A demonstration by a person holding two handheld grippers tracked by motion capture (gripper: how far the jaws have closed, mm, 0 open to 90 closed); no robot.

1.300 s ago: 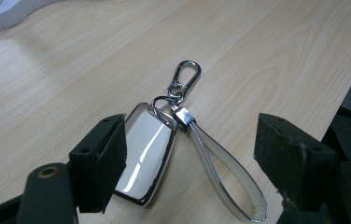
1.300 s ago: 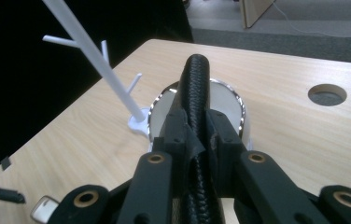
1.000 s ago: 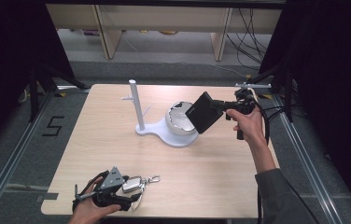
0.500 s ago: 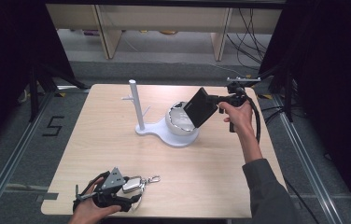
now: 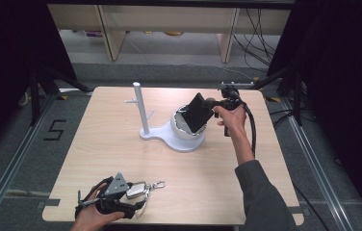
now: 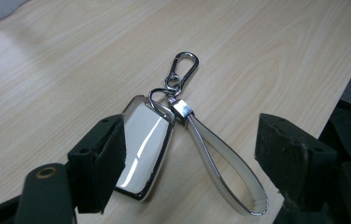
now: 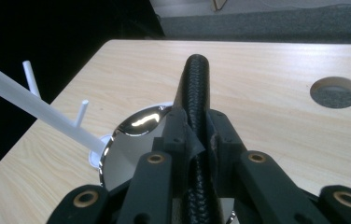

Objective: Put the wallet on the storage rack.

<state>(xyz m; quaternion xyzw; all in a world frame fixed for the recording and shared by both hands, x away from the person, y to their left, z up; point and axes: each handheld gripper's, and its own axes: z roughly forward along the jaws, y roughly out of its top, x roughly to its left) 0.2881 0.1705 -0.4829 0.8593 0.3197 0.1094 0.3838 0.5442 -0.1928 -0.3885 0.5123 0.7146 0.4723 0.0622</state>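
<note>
From the high view, my right hand-held gripper [image 5: 211, 107] is out at the far side of the worktop [image 5: 217, 168], clamped tight on a black wallet [image 5: 198, 112] that tilts over the shiny bowl [image 5: 183, 126] of the white stand [image 5: 169, 137]. The stand's thin post [image 5: 140, 108] rises just to the left of that bowl. Down at the near edge, my left hand-held gripper [image 5: 135, 192] lies low on the wood with the silver key fob [image 5: 137, 189] at its tip.

Left gripper view now: my jaws stand wide open. The chrome fob [image 6: 145, 144] lies between them, right against the left pad [image 6: 110, 163], its strap loop [image 6: 225, 172] curling toward the right jaw, not touching it. The clip [image 6: 183, 67] points away from me.

Right gripper view: my jaws are pinched hard on the wallet's woven black edge [image 7: 196, 93], which stands upright straight ahead of me. Below and left of my jaws sits the mirror-bright bowl [image 7: 131, 140], the white post [image 7: 33, 109] slanting off to the left.
</note>
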